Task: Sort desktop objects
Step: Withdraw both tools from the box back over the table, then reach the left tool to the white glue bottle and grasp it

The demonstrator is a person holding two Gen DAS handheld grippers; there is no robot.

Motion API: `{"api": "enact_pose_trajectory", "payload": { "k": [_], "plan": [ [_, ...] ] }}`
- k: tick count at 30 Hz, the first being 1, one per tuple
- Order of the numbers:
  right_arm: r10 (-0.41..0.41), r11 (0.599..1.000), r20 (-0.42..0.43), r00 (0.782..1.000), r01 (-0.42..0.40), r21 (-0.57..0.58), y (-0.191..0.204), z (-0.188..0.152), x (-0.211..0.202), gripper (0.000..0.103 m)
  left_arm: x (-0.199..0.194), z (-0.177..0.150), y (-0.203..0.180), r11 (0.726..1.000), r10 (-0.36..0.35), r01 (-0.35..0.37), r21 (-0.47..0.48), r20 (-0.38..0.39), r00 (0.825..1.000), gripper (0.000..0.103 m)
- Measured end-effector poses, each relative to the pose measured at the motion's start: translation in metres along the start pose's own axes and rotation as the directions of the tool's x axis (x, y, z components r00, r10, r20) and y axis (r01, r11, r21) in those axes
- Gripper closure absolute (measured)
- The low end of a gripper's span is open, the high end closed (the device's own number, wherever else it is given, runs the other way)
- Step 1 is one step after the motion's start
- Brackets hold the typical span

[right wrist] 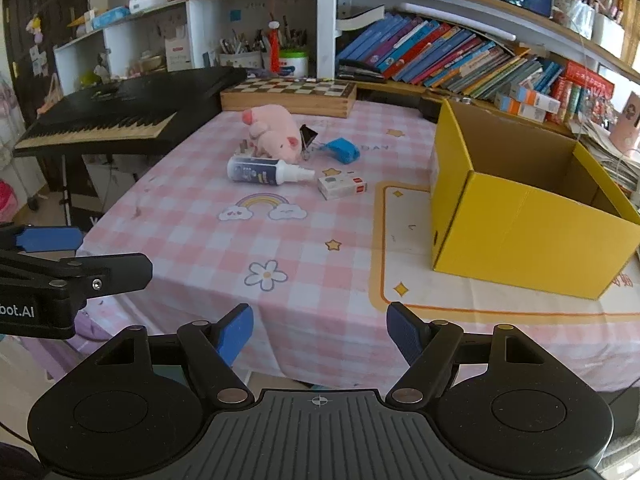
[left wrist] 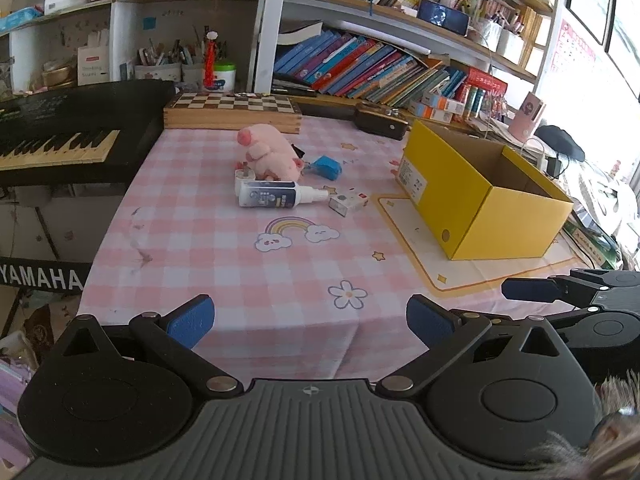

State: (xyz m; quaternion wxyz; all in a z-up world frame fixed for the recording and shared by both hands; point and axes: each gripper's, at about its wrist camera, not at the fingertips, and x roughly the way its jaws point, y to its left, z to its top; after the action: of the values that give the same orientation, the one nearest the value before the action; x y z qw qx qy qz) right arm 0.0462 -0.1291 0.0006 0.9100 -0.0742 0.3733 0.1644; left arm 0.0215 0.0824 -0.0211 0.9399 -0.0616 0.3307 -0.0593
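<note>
Clearly everything to be sorted lies ahead of both grippers, clustered on the far middle of the checked tablecloth point(right wrist: 320, 240), well apart from either set of fingertips. The spray bottle point(right wrist: 268, 171) lies on its side with its long axis running left to right, nozzle toward the small white carton point(right wrist: 342, 187) just beside it; the pink plush pig point(right wrist: 274, 132) sits behind the bottle, touching or nearly so, with a black binder clip point(right wrist: 308, 136) and a blue bundle point(right wrist: 342, 150) to its right. The yellow box point(right wrist: 520, 216), open-topped and seemingly empty, stands to the right of the cluster, nearer the right gripper point(right wrist: 320, 336). The left gripper point(left wrist: 310, 320) faces the bottle more squarely, so I judge it slightly better placed for the cluster, the right for drops into the box. Both hover over the near table edge, jaws spread wide, gripping and touching nothing. A crosswise grasp on the bottle would suit its lie
</note>
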Motion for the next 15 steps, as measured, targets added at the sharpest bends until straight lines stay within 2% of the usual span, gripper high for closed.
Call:
{"api": "enact_pose_trajectory", "payload": {
  "k": [15],
  "plan": [
    [0.062,0.997,0.013,0.998,-0.062,-0.043,0.001,0.047,0.052,0.028,0.042,0.034,0.024,0.997,0.06,-0.06,-0.05,-0.003,0.998,0.0]
  ]
}}
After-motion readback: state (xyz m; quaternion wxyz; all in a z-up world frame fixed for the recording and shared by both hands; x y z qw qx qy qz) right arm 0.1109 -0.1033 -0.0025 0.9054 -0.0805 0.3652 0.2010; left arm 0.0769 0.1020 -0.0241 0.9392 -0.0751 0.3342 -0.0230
